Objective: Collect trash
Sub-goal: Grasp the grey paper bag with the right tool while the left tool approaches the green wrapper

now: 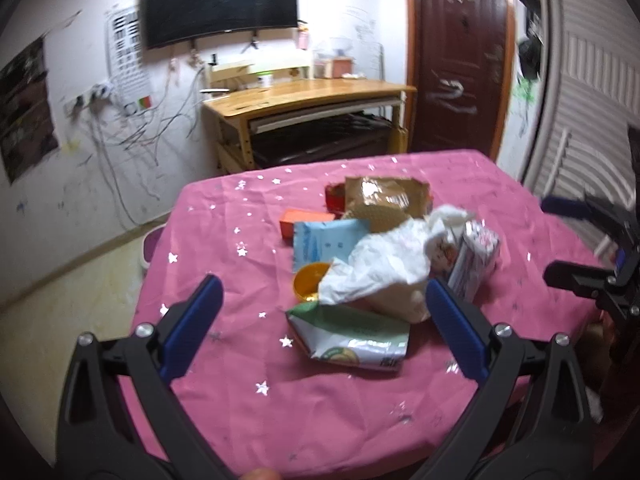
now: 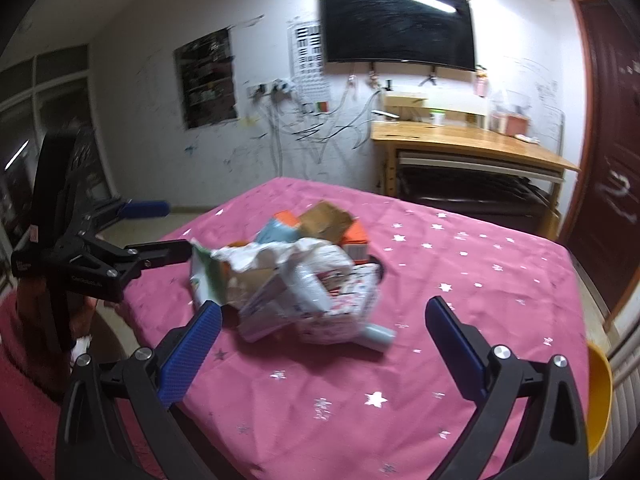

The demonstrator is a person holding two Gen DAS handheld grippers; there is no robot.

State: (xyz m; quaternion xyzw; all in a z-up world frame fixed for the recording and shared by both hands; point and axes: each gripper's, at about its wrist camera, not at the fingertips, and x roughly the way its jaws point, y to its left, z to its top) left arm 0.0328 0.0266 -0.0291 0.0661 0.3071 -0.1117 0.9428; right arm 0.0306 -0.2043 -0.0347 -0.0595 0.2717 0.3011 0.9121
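Note:
A heap of trash lies in the middle of the pink starred tablecloth (image 1: pixel 224 220). In it are a crumpled white plastic bag (image 1: pixel 384 264), a green-and-white snack bag (image 1: pixel 352 336), a yellow lid (image 1: pixel 308 282), a light blue packet (image 1: pixel 324 242), an orange box (image 1: pixel 304 222), a brown paper bag (image 1: pixel 384 196) and a pink-and-white carton (image 1: pixel 476 256). My left gripper (image 1: pixel 322 292) is open just short of the heap and holds nothing. My right gripper (image 2: pixel 323 316) is open on the carton (image 2: pixel 336 312) side, also with nothing in it. A pale blue tube (image 2: pixel 378 334) lies beside the carton.
A yellow container (image 2: pixel 600 392) sits past the table's right edge. A purple stool (image 1: pixel 152 244) stands by the left edge. A wooden desk (image 1: pixel 304 96) stands behind the table against the scribbled wall, under a wall screen (image 1: pixel 220 4). A dark red door (image 1: pixel 460 60) is at the right.

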